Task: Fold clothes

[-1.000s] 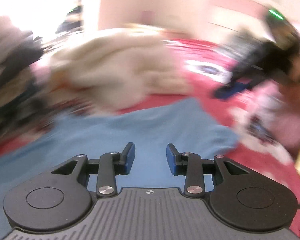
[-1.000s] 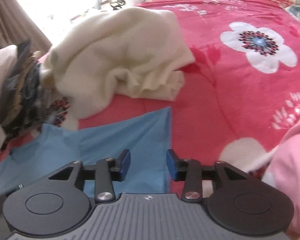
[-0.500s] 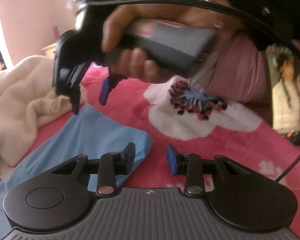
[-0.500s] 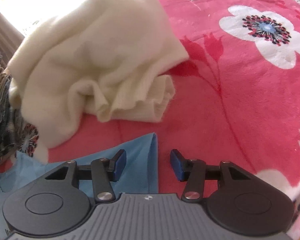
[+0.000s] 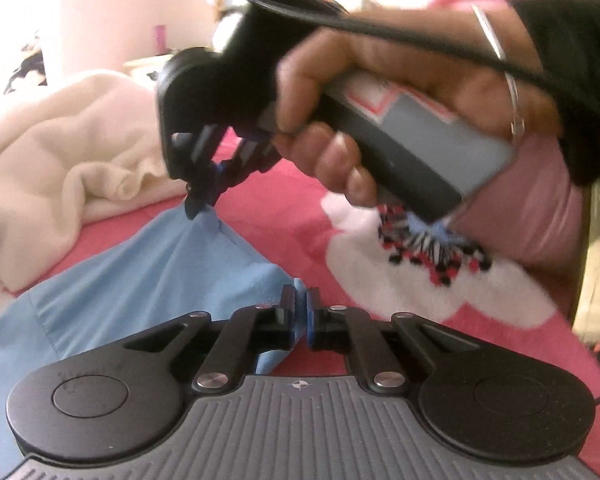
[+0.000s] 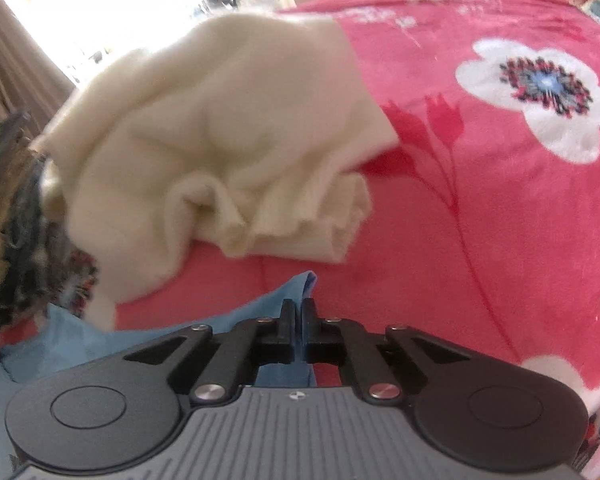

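Far left on the bed, at its window-side edge, I see a dark patterned heap (image 6: 4, 216) of clothes, not yet touched as far as I can judge. Just beside it lies a cream garment (image 6: 220, 140), bunched and unfolded, on the red flowered blanket (image 6: 480, 220).

Nearer to me, the light-blue garment (image 5: 140, 280) is spread mostly flat on the blanket, its far edge close to the cream one. My left gripper (image 5: 301, 308) is clenched on one corner of the blue cloth, with fabric pinched between the blue pads. My right gripper (image 6: 298, 316) is likewise clamped on another corner; a tongue of blue cloth sticks up past its fingertips. From the left camera I can see that same gripper, held in a hand (image 5: 380, 92), drawing the cloth up into a small peak.

As I judge it, folding has barely begun: both corners of one edge are secured, but no fold is laid yet. Still to do are carrying that edge across, flattening, further folds, then the cream piece and the heap.

To the right the blanket lies bare, room enough for the fold.
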Demonstrator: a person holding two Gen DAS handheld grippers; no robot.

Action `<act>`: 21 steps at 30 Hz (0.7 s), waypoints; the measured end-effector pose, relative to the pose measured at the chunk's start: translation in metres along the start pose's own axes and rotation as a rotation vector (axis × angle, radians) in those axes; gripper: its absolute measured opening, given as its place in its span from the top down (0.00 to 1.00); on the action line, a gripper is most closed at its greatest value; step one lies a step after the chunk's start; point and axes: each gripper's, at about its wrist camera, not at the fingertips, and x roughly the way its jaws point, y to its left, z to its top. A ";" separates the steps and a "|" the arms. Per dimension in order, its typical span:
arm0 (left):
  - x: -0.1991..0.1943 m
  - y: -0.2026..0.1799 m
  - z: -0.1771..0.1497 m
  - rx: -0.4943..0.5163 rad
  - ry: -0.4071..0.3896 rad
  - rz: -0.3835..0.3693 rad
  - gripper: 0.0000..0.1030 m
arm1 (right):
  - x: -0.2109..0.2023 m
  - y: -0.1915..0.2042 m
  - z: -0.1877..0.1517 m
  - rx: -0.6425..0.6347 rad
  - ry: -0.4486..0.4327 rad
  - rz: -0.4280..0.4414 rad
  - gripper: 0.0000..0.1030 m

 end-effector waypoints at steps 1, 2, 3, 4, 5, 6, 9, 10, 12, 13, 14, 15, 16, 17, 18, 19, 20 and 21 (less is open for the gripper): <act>-0.005 0.002 0.001 -0.022 -0.015 0.002 0.97 | -0.006 0.005 0.002 -0.008 -0.010 0.009 0.97; -0.010 0.004 0.002 -0.048 -0.031 0.005 0.97 | -0.011 0.011 0.003 -0.019 -0.019 0.017 0.97; -0.016 0.006 0.004 -0.076 -0.047 0.008 0.97 | -0.017 0.018 0.005 -0.034 -0.026 0.026 0.97; -0.022 0.008 0.005 -0.104 -0.064 0.011 0.97 | -0.022 0.027 0.006 -0.051 -0.035 0.038 0.97; -0.028 0.011 0.006 -0.132 -0.080 0.017 0.97 | -0.028 0.036 0.006 -0.068 -0.041 0.047 0.97; -0.035 0.014 0.007 -0.163 -0.095 0.028 0.97 | -0.032 0.044 0.007 -0.086 -0.045 0.056 0.97; -0.054 0.026 0.005 -0.282 -0.120 0.069 0.97 | -0.042 0.074 0.007 -0.145 -0.052 0.080 0.97; -0.060 0.029 0.004 -0.325 -0.122 0.084 0.97 | -0.044 0.085 0.005 -0.164 -0.052 0.088 0.97; -0.070 0.035 0.001 -0.403 -0.137 0.105 0.97 | -0.047 0.107 0.001 -0.202 -0.049 0.105 0.97; -0.077 0.037 -0.001 -0.432 -0.148 0.115 0.97 | -0.048 0.118 -0.001 -0.220 -0.048 0.114 0.97; -0.084 0.039 -0.002 -0.455 -0.155 0.124 0.97 | -0.048 0.129 -0.004 -0.242 -0.044 0.118 0.97; -0.090 0.041 -0.004 -0.477 -0.163 0.133 0.97 | -0.047 0.140 -0.008 -0.265 -0.039 0.119 0.97; -0.096 0.044 -0.006 -0.502 -0.170 0.141 0.97 | -0.046 0.151 -0.012 -0.288 -0.035 0.120 0.97; -0.102 0.047 -0.008 -0.530 -0.175 0.148 0.97 | -0.045 0.162 -0.015 -0.310 -0.030 0.121 0.97; -0.108 0.050 -0.011 -0.558 -0.181 0.154 0.97 | -0.042 0.171 -0.020 -0.327 -0.021 0.121 0.97; -0.114 0.053 -0.014 -0.584 -0.185 0.161 0.97 | -0.037 0.180 -0.024 -0.341 -0.010 0.120 0.97; -0.119 0.057 -0.018 -0.604 -0.185 0.168 0.97 | -0.032 0.188 -0.029 -0.354 0.000 0.119 0.97; -0.123 0.060 -0.023 -0.621 -0.183 0.178 0.97 | -0.026 0.196 -0.034 -0.367 0.010 0.116 0.97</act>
